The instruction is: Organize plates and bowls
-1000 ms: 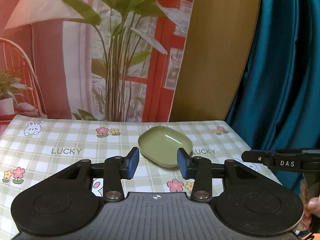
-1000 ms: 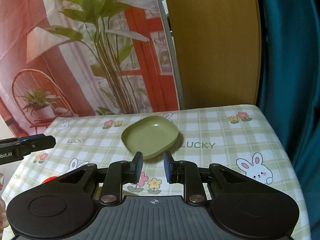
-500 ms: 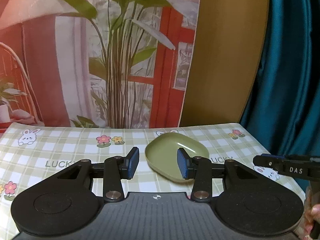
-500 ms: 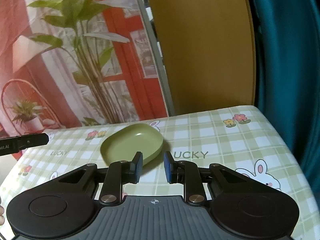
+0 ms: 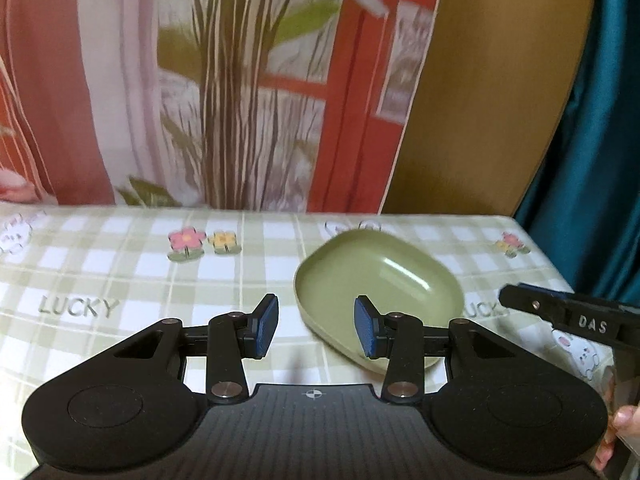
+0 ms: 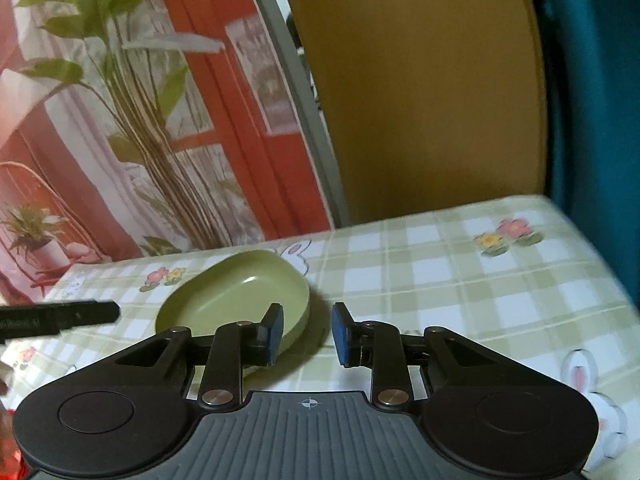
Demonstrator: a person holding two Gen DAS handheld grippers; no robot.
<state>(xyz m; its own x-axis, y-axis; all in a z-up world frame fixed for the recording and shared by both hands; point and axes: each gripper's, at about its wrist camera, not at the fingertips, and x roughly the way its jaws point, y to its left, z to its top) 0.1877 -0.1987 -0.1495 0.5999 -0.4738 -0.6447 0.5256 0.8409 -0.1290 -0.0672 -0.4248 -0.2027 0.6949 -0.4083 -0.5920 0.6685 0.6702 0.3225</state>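
- Sitting on the checked tablecloth (image 5: 120, 264) near its far edge, a green dish (image 5: 380, 280) is lying upright and empty; both cameras are showing it.
- The left gripper (image 5: 316, 330) is hovering with its jaws apart, gripping nothing; its right pad is overlapping the dish's near rim in view.
- The right gripper (image 6: 307, 334) is likewise standing parted and empty; the dish is lying just left of its gap, behind the left finger.
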